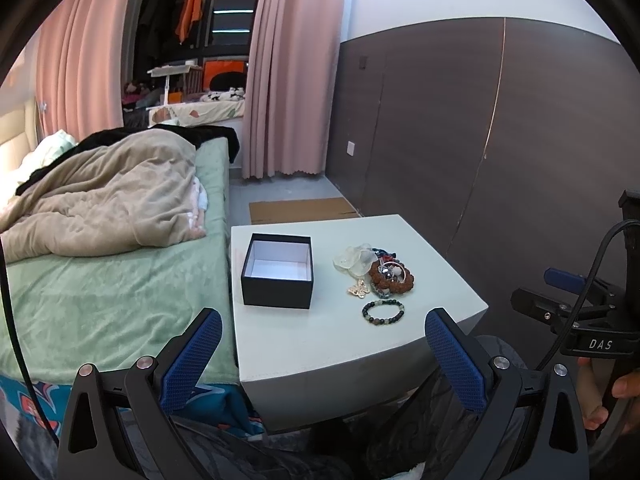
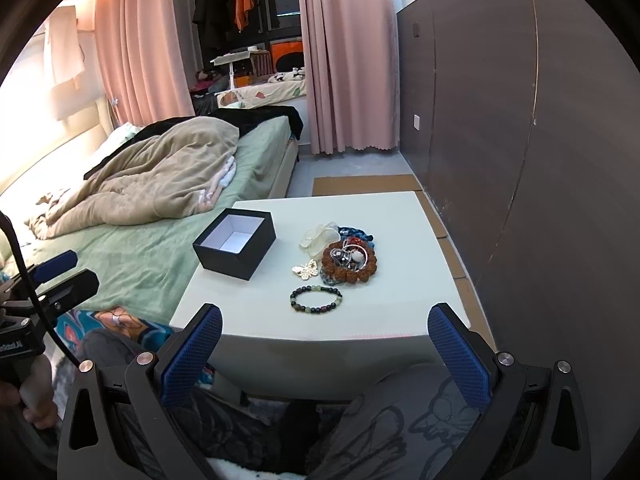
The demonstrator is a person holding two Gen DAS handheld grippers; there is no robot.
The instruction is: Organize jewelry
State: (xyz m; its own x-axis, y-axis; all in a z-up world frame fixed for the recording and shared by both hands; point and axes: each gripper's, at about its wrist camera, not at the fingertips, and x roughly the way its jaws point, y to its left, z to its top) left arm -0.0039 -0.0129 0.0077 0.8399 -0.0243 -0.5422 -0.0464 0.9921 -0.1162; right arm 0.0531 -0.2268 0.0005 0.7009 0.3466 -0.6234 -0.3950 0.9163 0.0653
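Your jewelry sits in a small heap [image 2: 344,254] right of the middle of the white table [image 2: 400,240], with bare tabletop all round it. In it you can see a brown bead bracelet [image 2: 352,274], something clear and glassy at the back, and a pale butterfly piece [image 2: 306,271] at its left edge. A dark bead bracelet [image 2: 316,300] lies by itself nearer you, just apart from the heap. The open black box [image 2: 235,248] stands left of the heap, empty, white inside, near the table's left edge beside the bed [image 2: 140,248]. Both your left claw [image 1: 323,360] and your right claw [image 2: 325,356] hang short of the table's near edge, fingers spread wide, holding nothing.
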